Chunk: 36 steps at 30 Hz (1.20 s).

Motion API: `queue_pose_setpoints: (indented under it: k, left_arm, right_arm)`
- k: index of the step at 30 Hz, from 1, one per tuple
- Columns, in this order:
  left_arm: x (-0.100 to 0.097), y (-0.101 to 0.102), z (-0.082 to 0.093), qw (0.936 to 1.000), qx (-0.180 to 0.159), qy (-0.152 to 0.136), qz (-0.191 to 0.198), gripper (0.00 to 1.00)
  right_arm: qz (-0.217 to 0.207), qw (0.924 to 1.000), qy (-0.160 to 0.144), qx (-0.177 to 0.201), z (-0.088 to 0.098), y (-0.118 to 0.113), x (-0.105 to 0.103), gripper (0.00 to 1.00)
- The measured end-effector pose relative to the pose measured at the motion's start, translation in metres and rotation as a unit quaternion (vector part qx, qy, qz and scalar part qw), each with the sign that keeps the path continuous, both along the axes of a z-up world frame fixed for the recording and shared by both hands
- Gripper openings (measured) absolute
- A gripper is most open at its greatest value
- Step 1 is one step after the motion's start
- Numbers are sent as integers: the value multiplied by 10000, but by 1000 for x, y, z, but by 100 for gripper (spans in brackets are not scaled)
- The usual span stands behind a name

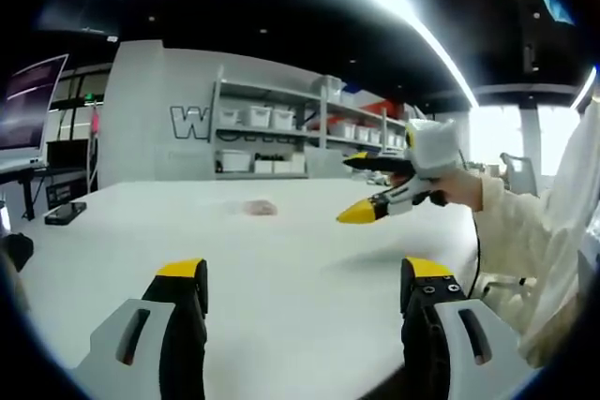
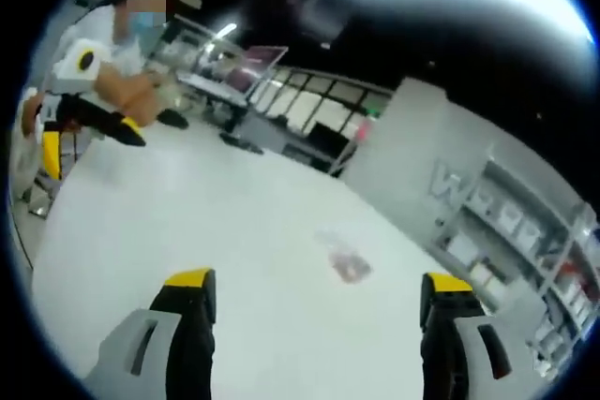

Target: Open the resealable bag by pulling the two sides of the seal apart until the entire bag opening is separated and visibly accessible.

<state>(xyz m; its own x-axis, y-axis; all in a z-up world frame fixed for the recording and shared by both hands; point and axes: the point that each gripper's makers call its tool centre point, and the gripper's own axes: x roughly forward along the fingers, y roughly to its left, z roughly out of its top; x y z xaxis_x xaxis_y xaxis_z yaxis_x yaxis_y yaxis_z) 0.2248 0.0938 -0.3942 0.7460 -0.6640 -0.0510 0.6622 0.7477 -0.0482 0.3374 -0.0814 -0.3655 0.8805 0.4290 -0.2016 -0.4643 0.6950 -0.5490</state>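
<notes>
A small clear resealable bag (image 1: 260,206) with pinkish contents lies flat on the white table (image 1: 281,306), far ahead of my left gripper (image 1: 305,274). That gripper is open with nothing between its yellow-tipped jaws. My right gripper (image 1: 358,186) comes in from the right, held by a hand in a white sleeve; it hovers above the table to the right of the bag, jaws apart. In the right gripper view the bag (image 2: 347,264) lies ahead between the open jaws of my right gripper (image 2: 317,280). The left gripper (image 2: 98,133) is far off at the upper left.
A black flat device (image 1: 66,213) rests near the table's left edge. Shelves with white bins (image 1: 281,128) stand behind the table, and a monitor (image 1: 28,100) is at the far left. A person in white (image 2: 103,53) stands at the table's far end. Desks line the windows (image 2: 309,119).
</notes>
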Motion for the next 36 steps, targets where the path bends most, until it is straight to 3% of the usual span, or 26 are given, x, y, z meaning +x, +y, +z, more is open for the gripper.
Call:
queue_pose_setpoints:
  k: [15, 36]
  left_arm:
    - [0, 2, 3, 10000, -13, -40, -7, 83]
    - [-3, 5, 3, 10000, -33, -61, 9, 83]
  right_arm:
    - [21, 9994, -22, -353, -3, 8, 12, 91]
    - [-83, 9999, 102, -7, -6, 16, 34, 89]
